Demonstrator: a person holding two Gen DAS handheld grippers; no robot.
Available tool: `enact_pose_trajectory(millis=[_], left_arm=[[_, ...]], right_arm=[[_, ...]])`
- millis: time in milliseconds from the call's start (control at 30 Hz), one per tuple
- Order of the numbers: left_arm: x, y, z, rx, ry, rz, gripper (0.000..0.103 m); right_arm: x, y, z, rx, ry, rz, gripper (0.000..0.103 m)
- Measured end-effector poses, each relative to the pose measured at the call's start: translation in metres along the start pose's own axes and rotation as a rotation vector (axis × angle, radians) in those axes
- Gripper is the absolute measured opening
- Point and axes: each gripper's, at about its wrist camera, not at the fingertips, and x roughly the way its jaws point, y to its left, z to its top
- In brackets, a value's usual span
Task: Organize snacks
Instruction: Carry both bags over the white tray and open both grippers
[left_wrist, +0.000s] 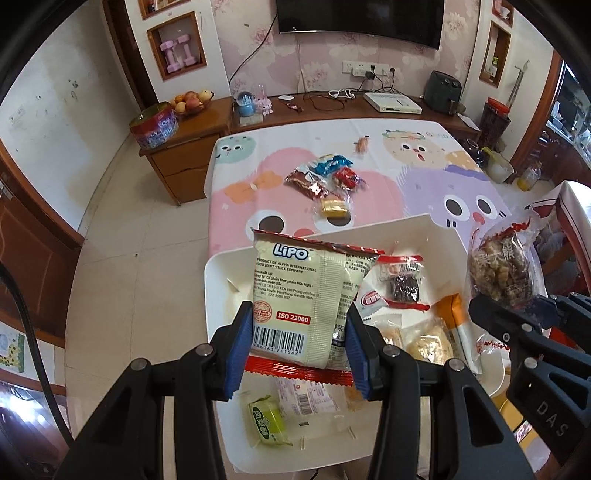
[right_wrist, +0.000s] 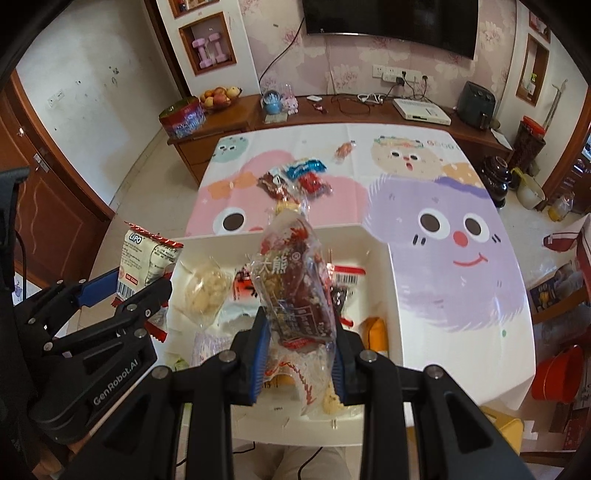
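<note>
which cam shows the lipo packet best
The left wrist view: the Lipo packet fills the centre, label and barcode readable, gripped between the left tongs. The right wrist view shows it small and side-on at the left edge.

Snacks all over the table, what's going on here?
A person is sorting snacks with a handheld tool in each hand. The left tool grips a cream Lipo packet; the right tool grips a clear bag of brownish snacks. Both hang over a white tray that already holds several packets. A few more snacks lie farther out on the cartoon tablecloth.
</note>
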Motion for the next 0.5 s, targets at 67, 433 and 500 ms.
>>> enact_pose_trajectory(millis=[67,433,500], left_arm=[[0.002,-0.001,-0.002,-0.004,0.010,-0.003,0.045],[0.013,0.001,-0.004,-0.023,0.056,0.003,0.053],[0.015,0.003,-0.004,-0.035,0.062,0.018,0.089]], right_arm=[[0.002,0.000,-0.002,0.000,0.009,-0.002,0.029],[0.011,-0.001,-0.003,0.001,0.047,-0.006,0.031],[0.013,-0.001,-0.003,0.005,0.054,-0.015,0.032]])
